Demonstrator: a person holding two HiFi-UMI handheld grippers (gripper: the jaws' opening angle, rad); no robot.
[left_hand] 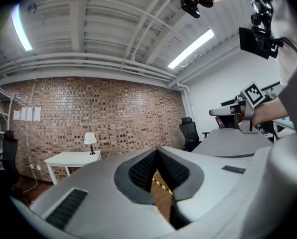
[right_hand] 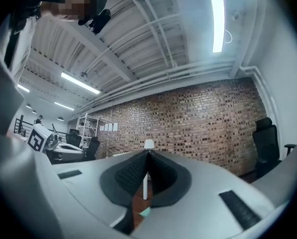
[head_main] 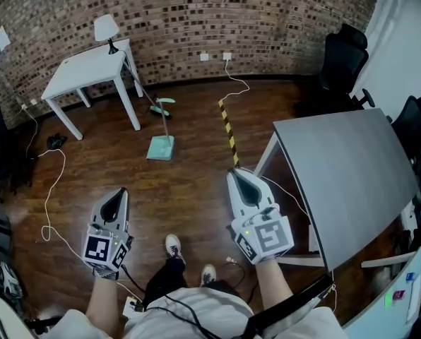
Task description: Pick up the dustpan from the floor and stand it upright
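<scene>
Two grippers are held low and side by side in the head view, the left gripper [head_main: 118, 193] and the right gripper [head_main: 237, 174]. Each has its jaws closed tip to tip, with nothing between the pads. Just to the right of the right jaws stands a grey table [head_main: 352, 168]. Ahead, between the lines of the two pairs of jaws, a yellow-and-black striped tape [head_main: 228, 129] runs along the wooden floor. Farther ahead, well apart from both pairs of jaws, the teal dustpan [head_main: 160, 148] rests on the floor. Its long handle stretches away from the jaws toward the brick wall, and whether anything lies in its pan cannot be told. A teal broom head [head_main: 164, 105] sits by the far end of that handle, its stick leaning toward a white table [head_main: 90, 66] that bears a lamp [head_main: 106, 27]. Through the slit below its closed tips, the left gripper view shows only floor and the striped tape. The right gripper view shows a teal sliver of the dustpan there, and a white table leg, with the lamp just above the tips.
</scene>
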